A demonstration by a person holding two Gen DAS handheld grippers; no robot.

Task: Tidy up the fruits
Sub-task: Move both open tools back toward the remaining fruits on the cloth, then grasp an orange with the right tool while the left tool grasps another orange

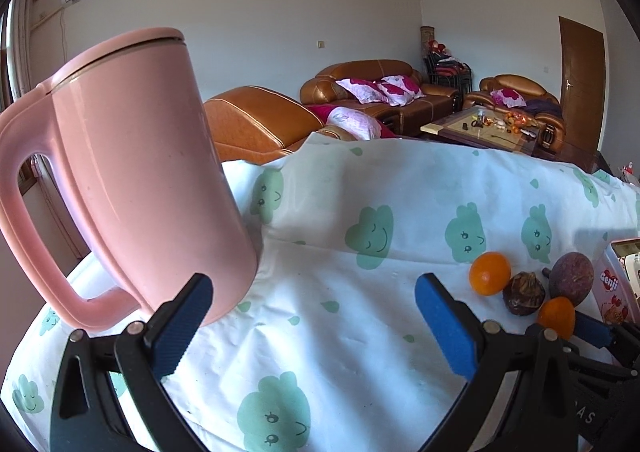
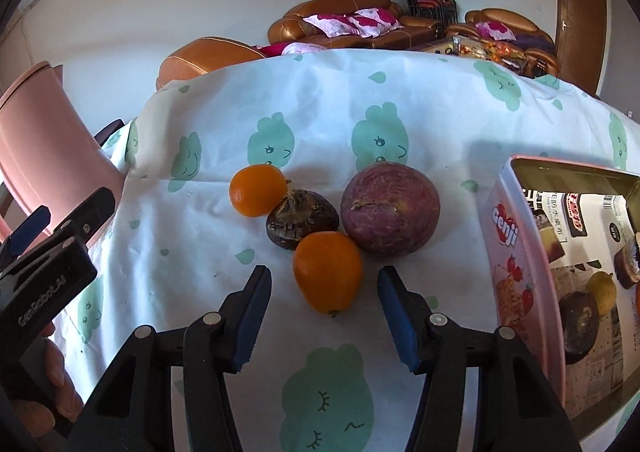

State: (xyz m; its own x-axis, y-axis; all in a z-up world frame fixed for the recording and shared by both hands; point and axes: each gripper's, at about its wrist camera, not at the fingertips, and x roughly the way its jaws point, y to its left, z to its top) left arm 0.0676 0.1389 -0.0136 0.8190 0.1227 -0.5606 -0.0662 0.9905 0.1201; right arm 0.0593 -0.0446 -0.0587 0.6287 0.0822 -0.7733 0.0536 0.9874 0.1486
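While both tongs stand apart and empty, the right tongs [image 2: 322,316] straddle the nearest orange fruit [image 2: 328,271].

To grip well, ease forward until both pads flank its middle, then close gently; 3 more fruits touch just beyond it, and the open tin [image 2: 516,248] waits to the right. The left tongs [image 1: 312,316] idle beside a pink jug [image 1: 132,172].

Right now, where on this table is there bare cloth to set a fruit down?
Free: the cloth between the pink jug and the fruit cluster, and behind the fruits. Crowded: the cluster itself, and the strip between the purple fruit and the tin.
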